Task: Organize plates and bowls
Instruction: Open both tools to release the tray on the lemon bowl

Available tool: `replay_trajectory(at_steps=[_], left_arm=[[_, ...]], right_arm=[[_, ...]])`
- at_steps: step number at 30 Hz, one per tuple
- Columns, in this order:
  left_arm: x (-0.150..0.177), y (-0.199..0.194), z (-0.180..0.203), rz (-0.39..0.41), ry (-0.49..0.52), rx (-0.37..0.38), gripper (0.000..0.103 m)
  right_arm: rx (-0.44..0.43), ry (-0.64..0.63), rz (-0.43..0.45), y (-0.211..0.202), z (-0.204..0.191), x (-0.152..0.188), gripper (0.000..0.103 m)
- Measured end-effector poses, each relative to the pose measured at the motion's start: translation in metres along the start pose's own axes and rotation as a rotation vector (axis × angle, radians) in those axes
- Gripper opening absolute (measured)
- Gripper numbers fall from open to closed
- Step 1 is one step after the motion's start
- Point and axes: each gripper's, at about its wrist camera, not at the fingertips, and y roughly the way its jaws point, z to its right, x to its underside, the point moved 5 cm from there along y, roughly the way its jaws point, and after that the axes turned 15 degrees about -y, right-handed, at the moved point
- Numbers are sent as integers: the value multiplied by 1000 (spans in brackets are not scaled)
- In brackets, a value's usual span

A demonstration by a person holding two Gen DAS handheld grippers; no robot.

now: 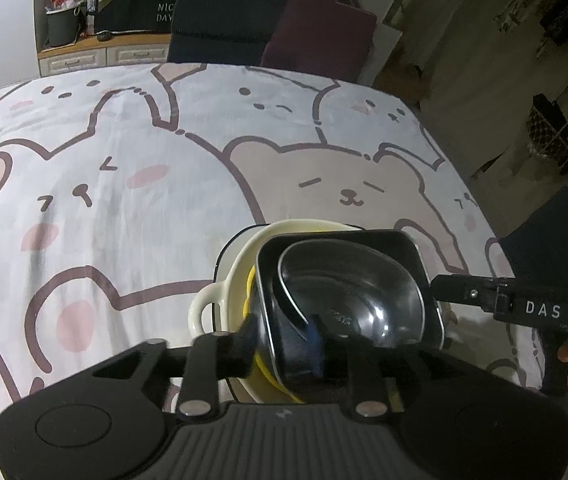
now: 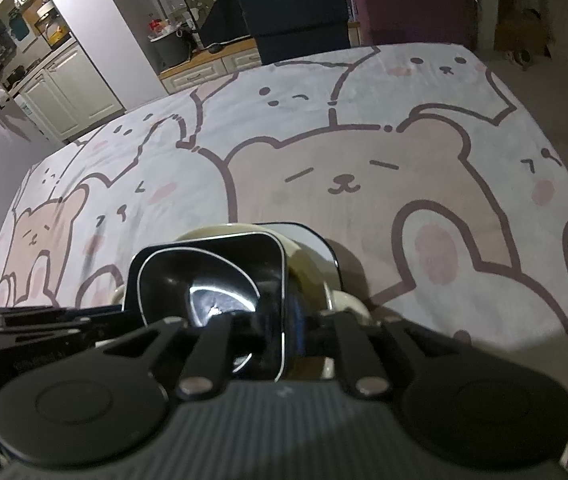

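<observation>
Two hand-held grippers pinch one black dish (opposite rims) above the bear-print tablecloth, cabinets beyond.

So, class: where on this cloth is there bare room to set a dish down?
The bear tablecloth lies bare left of and beyond the cream bowl, up to the dark chairs. It is crowded near both grippers, around the nested black dish and steel bowl.
</observation>
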Motion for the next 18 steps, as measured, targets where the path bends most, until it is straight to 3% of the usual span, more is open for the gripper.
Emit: replay_trajectory(at_steps=[4, 6, 14, 18], left_arm=[[2, -8, 0, 21, -4, -9, 48], [3, -15, -1, 41, -5, -18, 64], [8, -55, 1, 154, -9, -1, 100], [12, -82, 4, 226, -6, 21, 103]], right_arm=[[6, -16, 32, -10, -2, 1, 43], [16, -23, 47, -15, -3, 2, 49], [56, -84, 110, -43, -14, 10, 72], [76, -108, 175, -67, -20, 16, 87]])
